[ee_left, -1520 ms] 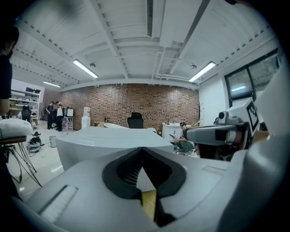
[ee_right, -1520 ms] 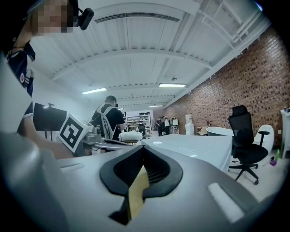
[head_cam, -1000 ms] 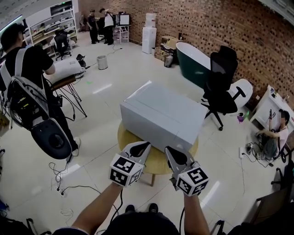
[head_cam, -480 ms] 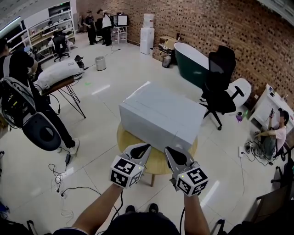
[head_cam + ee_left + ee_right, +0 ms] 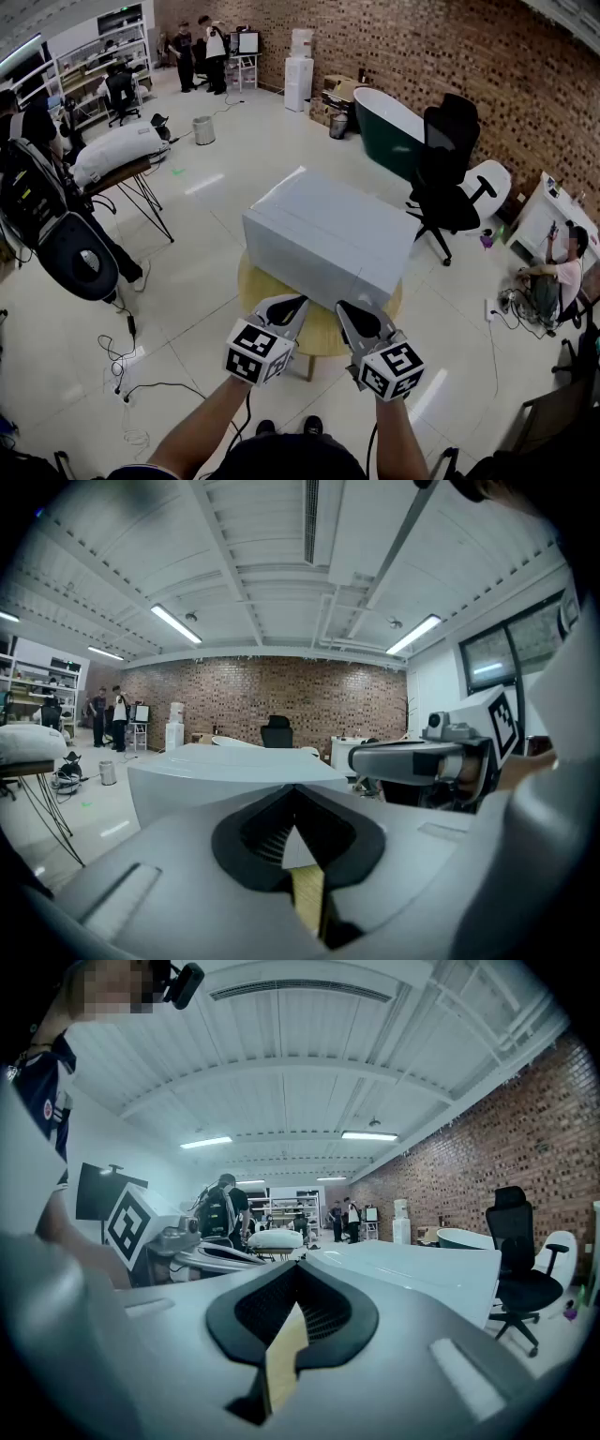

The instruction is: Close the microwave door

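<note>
The microwave (image 5: 328, 234) is a plain grey box on a round wooden table (image 5: 314, 335); from here I see no door standing open. Both grippers hover side by side over the table's near edge, just short of the box's front face. The left gripper (image 5: 298, 302) is shut with nothing in it, and so is the right gripper (image 5: 343, 307). In the left gripper view the shut jaws (image 5: 296, 794) point at the microwave (image 5: 225, 766), with the right gripper (image 5: 422, 759) alongside. The right gripper view has its shut jaws (image 5: 298, 1269) before the microwave (image 5: 412, 1265).
A black office chair (image 5: 448, 178) stands right behind the table. A person with a backpack (image 5: 47, 225) is at the far left, near a folding stand (image 5: 131, 178). Cables (image 5: 131, 375) lie on the floor at the left. A person (image 5: 553, 272) sits at the far right.
The person with the backpack has walked further left and away. Both grippers have stayed nearly still, still shut.
</note>
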Tool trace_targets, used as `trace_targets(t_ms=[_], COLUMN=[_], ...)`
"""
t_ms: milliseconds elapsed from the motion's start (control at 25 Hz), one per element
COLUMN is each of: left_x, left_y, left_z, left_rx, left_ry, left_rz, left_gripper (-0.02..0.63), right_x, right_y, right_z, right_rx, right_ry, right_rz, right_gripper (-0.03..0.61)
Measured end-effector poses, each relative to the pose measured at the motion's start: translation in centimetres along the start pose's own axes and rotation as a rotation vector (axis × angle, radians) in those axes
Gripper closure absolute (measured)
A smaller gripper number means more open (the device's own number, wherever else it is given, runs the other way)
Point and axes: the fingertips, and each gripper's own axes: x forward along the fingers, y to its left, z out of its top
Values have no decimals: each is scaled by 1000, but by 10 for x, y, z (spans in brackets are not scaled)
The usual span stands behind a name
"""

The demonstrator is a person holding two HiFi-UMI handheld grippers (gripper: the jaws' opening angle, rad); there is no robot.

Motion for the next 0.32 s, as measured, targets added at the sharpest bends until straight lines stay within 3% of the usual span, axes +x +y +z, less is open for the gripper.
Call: trace_targets(t_ms=[320], left_x=[-2], left_y=[-1], left_z=[-5], left_rx=[-4], left_ry=[6], left_rz=[-2], left_gripper=[603], right_x=[0], right_y=[2], right_z=[-2], right_rx=[4], right_ry=[0], right_rz=[-2], right_gripper=[578])
